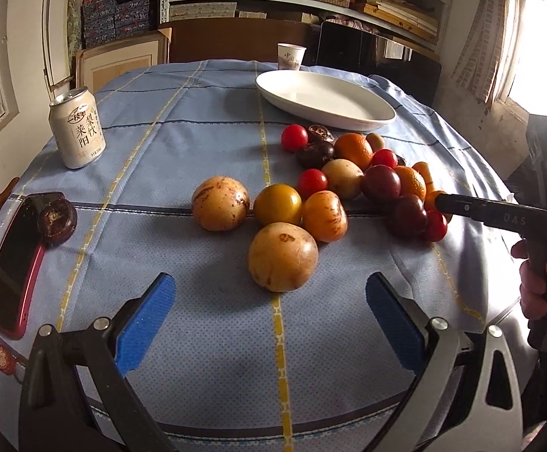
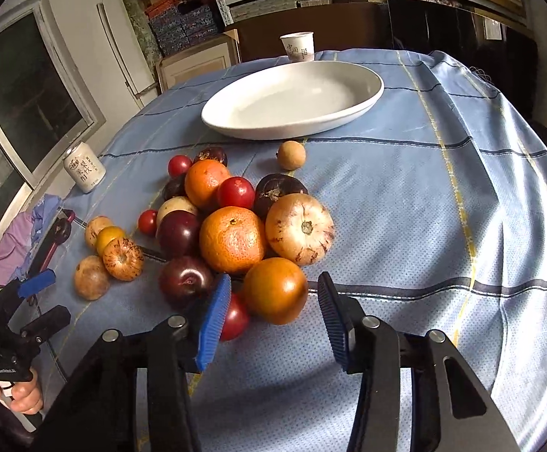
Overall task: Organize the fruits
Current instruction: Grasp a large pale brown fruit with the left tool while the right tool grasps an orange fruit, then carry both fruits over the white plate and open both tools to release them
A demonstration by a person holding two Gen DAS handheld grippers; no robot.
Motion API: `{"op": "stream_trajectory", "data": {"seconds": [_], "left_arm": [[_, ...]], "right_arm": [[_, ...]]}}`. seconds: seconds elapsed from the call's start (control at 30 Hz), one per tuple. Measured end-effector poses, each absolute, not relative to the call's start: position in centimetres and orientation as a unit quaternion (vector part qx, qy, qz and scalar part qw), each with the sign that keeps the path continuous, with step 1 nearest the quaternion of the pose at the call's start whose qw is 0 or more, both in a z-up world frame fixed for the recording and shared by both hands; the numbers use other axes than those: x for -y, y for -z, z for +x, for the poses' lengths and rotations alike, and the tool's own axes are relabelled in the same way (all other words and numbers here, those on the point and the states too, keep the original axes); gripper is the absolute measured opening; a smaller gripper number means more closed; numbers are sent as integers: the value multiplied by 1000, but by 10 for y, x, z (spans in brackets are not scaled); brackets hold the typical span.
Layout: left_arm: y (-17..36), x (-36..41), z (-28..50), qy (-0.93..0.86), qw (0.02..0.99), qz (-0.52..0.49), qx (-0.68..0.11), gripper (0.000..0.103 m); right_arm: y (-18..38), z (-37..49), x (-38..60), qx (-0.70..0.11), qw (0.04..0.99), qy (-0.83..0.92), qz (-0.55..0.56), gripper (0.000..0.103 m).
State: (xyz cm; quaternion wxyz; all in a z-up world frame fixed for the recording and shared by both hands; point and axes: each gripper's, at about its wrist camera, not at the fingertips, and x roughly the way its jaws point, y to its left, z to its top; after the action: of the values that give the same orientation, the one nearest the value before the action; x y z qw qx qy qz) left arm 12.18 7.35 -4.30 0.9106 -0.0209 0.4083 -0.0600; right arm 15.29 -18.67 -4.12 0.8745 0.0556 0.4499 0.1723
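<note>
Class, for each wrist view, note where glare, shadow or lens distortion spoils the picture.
Left wrist view: the window at upper right is blown out to white; the blue checked tablecloth bulges from fisheye distortion. Right wrist view: the white oval plate is evenly lit; dark vignetting fills the corners.

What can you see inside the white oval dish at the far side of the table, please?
The white oval dish holds nothing visible; its bare glazed bottom shows in the right wrist view. All fruit lies on the tablecloth in front of it. The near rim hides a sliver of the bottom.
</note>
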Motion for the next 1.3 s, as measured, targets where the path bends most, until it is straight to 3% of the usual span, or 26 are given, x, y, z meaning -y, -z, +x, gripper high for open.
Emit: {"op": "stream_trajectory", "data": {"seconds": [0.07,0.27,0.5,0.87,0.93,1.0,1.3], "left_arm": [[44,-74,128,62,907,-25,-415,99],[49,-73,144,65,899,-37,-431,96],[61,-75,161,73,881,-55,-464,70],[65,-68,177,71,880,-31,-468,68],[64,-66,176,74,881,-24,-466,52],[64,-64,174,85,880,-21,-466,44],[57,-66,163,102,877,-35,-469,43]], "right_arm": [[45,159,191,-456,868,-179,79,39],[53,166,200,-462,855,-199,125,39],[62,171,207,-465,843,-221,157,39],[64,171,207,-464,839,-228,168,39],[64,171,208,-466,837,-230,174,39],[65,171,213,-467,834,-232,180,39],[58,165,218,-466,826,-249,198,38]]}}
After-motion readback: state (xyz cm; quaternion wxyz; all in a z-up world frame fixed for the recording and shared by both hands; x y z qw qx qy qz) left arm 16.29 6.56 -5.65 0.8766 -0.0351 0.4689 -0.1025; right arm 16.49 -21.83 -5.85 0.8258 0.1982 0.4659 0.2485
